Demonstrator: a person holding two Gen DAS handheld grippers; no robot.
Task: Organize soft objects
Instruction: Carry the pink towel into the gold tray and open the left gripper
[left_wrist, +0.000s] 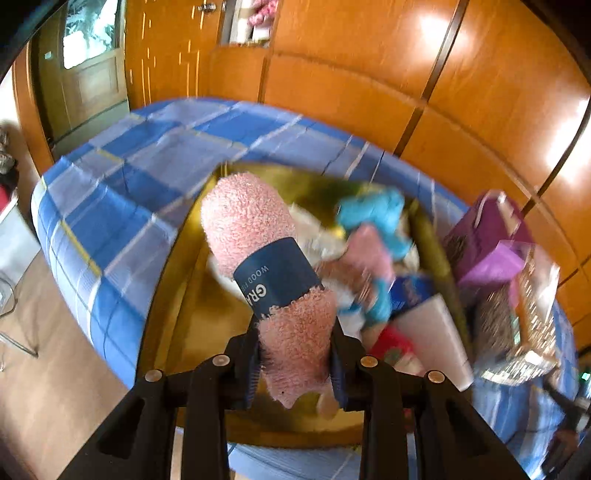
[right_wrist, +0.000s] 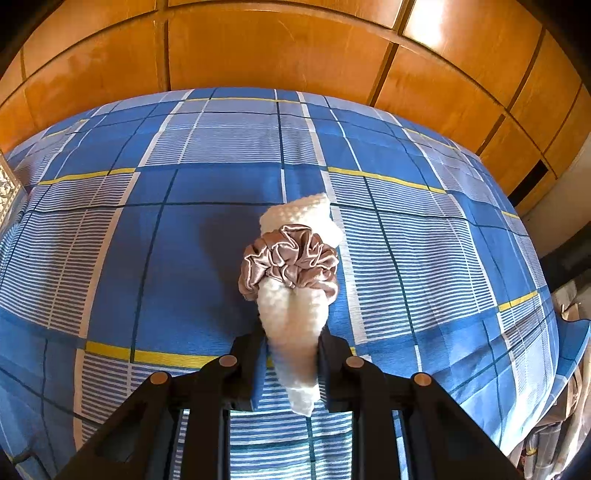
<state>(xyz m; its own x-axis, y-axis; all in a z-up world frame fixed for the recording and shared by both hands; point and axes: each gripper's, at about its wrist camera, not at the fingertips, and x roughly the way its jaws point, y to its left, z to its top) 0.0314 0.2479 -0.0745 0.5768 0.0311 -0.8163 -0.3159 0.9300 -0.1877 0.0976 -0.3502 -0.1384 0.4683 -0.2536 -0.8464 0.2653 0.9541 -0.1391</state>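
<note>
In the left wrist view my left gripper (left_wrist: 295, 354) is shut on a rolled pink towel (left_wrist: 247, 221) with a dark blue paper band (left_wrist: 277, 273), held above a gold tray (left_wrist: 192, 325) on the bed. The tray holds a heap of soft things, among them a turquoise cloth (left_wrist: 376, 214) and a pink cloth (left_wrist: 369, 251). In the right wrist view my right gripper (right_wrist: 291, 350) is shut on a rolled white towel (right_wrist: 291, 314) with a taupe satin scrunchie (right_wrist: 291, 262) around it, held above the blue plaid bedsheet (right_wrist: 184, 229).
A purple box (left_wrist: 487, 232) and a clear patterned container (left_wrist: 517, 317) stand right of the tray. A white box (left_wrist: 436, 332) leans at the tray's right side. Orange wooden wardrobe panels (right_wrist: 277, 48) rise behind the bed. A door (left_wrist: 88, 74) is at far left.
</note>
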